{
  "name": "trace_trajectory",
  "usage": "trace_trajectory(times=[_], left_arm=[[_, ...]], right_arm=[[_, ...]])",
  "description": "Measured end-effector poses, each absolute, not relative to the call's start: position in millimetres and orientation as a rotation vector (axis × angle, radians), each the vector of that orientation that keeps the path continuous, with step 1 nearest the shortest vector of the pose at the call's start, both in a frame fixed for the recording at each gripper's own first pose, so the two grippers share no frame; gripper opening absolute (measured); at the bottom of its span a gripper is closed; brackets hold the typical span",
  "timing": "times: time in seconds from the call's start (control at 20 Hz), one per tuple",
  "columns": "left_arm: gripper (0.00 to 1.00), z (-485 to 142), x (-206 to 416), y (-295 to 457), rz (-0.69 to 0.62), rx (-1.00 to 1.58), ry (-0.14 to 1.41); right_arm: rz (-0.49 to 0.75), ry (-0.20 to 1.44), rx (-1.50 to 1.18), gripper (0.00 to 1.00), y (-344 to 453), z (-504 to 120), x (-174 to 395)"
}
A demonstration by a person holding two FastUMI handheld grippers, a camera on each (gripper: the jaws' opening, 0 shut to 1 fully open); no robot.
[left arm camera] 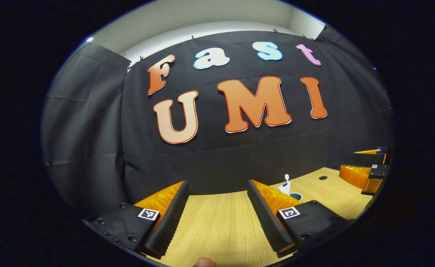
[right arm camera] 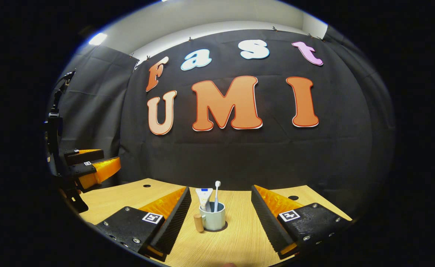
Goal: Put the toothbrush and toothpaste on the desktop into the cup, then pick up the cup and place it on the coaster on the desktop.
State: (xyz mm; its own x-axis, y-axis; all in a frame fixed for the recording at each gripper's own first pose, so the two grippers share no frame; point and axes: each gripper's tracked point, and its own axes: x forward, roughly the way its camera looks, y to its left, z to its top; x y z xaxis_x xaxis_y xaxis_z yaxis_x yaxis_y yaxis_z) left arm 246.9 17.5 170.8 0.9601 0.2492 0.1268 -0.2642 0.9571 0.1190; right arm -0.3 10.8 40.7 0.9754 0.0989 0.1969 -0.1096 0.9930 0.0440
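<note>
I see a pale wood desktop [right arm camera: 236,237] ending at the black cloth wall [right arm camera: 239,155]. The cup [right arm camera: 213,219] stands there with toothbrush [right arm camera: 217,194] and toothpaste [right arm camera: 204,197] upright inside. Left gripper [left arm camera: 217,215] and right gripper [right arm camera: 220,218] both spread wide, holding nothing.

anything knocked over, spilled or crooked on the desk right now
Nothing stands out. In the right gripper view the cup stands upright on the desk, with the toothbrush and toothpaste standing inside it. No spill shows. Both grippers, left and right, are open and empty.
</note>
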Motion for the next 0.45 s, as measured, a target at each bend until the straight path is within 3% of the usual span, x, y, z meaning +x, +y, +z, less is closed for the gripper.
trace_trajectory(times=[0.45], left_arm=[[1.0,171.0,242.9,32.7,0.304,0.109,-0.144]], right_arm=[[0.105,-0.185,0.033,0.98,19.2,32.7,12.8]])
